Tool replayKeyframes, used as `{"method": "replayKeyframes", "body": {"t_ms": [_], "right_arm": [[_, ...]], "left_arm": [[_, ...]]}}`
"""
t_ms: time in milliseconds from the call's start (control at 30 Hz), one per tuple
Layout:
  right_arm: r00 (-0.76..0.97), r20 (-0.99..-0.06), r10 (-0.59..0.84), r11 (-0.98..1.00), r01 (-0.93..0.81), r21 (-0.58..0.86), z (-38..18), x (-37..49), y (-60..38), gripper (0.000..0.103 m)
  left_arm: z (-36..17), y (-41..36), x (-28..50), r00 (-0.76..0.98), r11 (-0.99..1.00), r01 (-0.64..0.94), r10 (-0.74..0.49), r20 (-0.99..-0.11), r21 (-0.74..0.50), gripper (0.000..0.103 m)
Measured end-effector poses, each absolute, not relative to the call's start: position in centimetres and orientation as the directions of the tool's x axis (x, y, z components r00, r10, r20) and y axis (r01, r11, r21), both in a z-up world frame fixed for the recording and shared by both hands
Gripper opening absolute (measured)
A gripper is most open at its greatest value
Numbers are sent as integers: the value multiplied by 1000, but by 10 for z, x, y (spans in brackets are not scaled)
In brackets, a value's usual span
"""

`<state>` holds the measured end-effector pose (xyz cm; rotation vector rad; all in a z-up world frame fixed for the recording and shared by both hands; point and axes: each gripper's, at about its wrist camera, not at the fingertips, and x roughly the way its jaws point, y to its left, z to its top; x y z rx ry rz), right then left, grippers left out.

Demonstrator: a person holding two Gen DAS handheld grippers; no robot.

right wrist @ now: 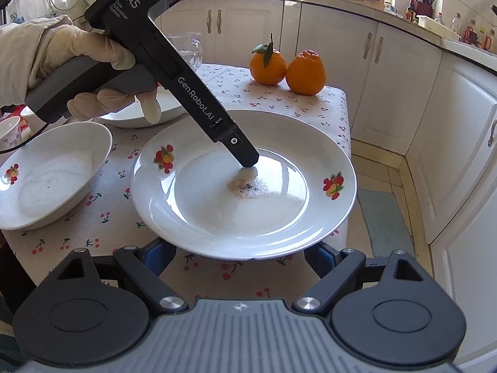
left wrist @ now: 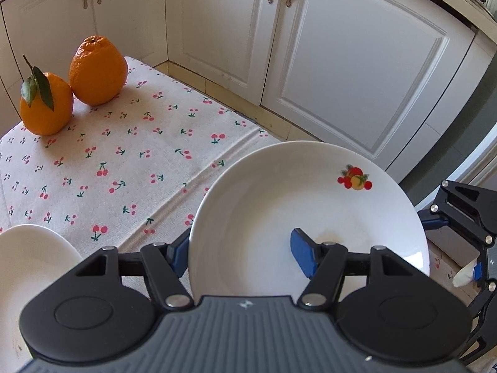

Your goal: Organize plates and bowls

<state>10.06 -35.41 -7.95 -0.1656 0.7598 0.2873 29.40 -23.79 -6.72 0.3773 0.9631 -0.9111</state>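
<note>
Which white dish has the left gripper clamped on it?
The shallow white fruit-print plate, gripped by the left gripper; the deeper white bowl sits untouched.

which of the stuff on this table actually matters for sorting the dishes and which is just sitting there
For the job:
white fruit-print plate, gripped at its rim by the left tongs
white fruit-print bowl
plain white bowl behind it

Just lying about:
two oranges
clear glass mug
cherry-print tablecloth
</note>
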Motion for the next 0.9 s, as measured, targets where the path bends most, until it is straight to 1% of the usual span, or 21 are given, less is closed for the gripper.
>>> {"method": "replayKeyframes", "body": {"t_ms": [467, 900], "right_arm": [[680, -708, 189, 958, -287, -20, -92, 129, -364, 92], [695, -698, 169, 962, -271, -36, -92, 134, -368, 92]], "left_arm": [[-74, -246, 310, 262, 599, 794, -495, -828, -106, 64], [-79, -252, 320, 283, 611, 786, -493, -823, -96, 64]]}}
